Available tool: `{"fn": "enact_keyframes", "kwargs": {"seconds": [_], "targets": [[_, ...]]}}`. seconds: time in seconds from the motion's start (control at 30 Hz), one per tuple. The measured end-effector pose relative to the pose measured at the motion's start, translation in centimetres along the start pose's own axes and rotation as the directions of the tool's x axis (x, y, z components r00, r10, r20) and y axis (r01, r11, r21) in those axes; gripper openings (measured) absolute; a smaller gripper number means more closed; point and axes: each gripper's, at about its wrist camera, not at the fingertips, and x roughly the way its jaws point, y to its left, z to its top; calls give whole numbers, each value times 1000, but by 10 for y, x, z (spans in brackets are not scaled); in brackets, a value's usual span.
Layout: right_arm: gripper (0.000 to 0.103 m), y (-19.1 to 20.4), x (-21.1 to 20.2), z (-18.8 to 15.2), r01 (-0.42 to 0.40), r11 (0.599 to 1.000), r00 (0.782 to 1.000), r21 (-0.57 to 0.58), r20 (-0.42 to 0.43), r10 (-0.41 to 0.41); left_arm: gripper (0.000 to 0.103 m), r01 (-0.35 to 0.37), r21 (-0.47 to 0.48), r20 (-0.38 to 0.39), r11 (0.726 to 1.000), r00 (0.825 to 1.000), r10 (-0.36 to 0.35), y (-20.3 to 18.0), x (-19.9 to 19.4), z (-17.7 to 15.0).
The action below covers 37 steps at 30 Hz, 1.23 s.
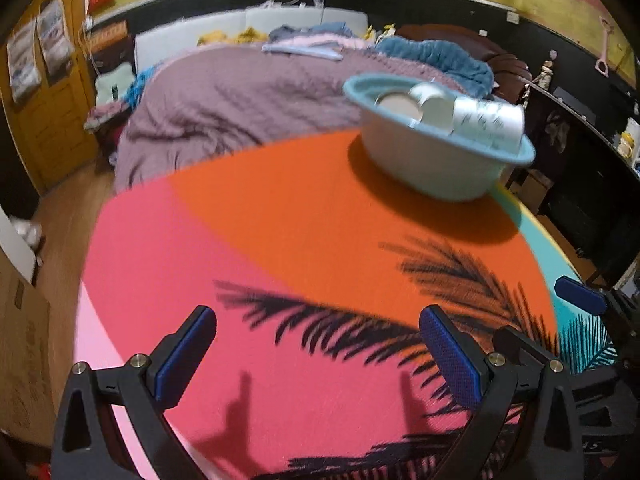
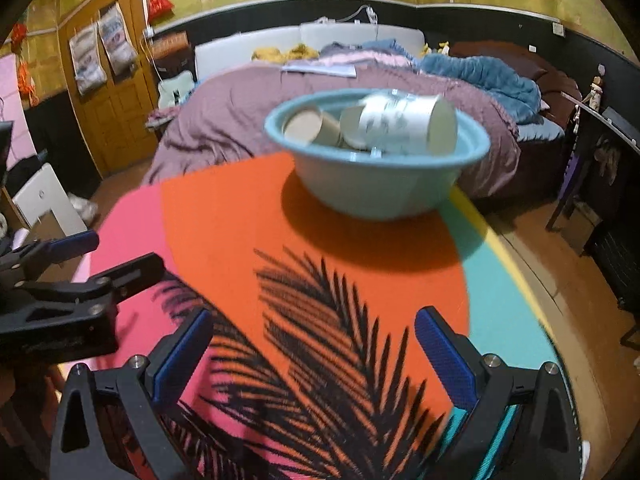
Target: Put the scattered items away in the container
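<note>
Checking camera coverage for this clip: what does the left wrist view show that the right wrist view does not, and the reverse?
Only the left wrist view shows the open left gripper head-on, its blue pads wide apart, with the right gripper's blue fingertip at the edge.

Only the right wrist view shows the open right gripper head-on, the left gripper's black frame from the side, and the table's teal and yellow edge.

Both show the light blue plastic bowl holding paper cups lying on their sides, on the pink and orange palm-print tablecloth, with no loose items visible on it.

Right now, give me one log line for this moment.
left claw open, empty | right claw open, empty | cups in bowl | tabletop shows no loose items
</note>
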Motion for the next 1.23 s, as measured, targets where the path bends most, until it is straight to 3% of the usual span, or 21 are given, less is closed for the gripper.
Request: {"fn": "enact_keyframes", "kwargs": {"seconds": [0.2,0.37,0.5,1.23], "targets": [[103,1,28,-21,27,1000,997,15,-66,-26,103,-3,-56,-62,998,998,0,14,25,-19],[103,-6,50,-32,77,996,991,41,-114,-72,103,-32,-40,-47,999,998,30,12,33,-28],[103,-3,53,-33,107,994,988,19,-111,-104,103,-75,-2,-39,997,996,75,2,34,-32],[103,-5,54,-32,108,994,988,22,-110,-105,103,-75,-2,-40,997,996,75,-1,30,-35]]}}
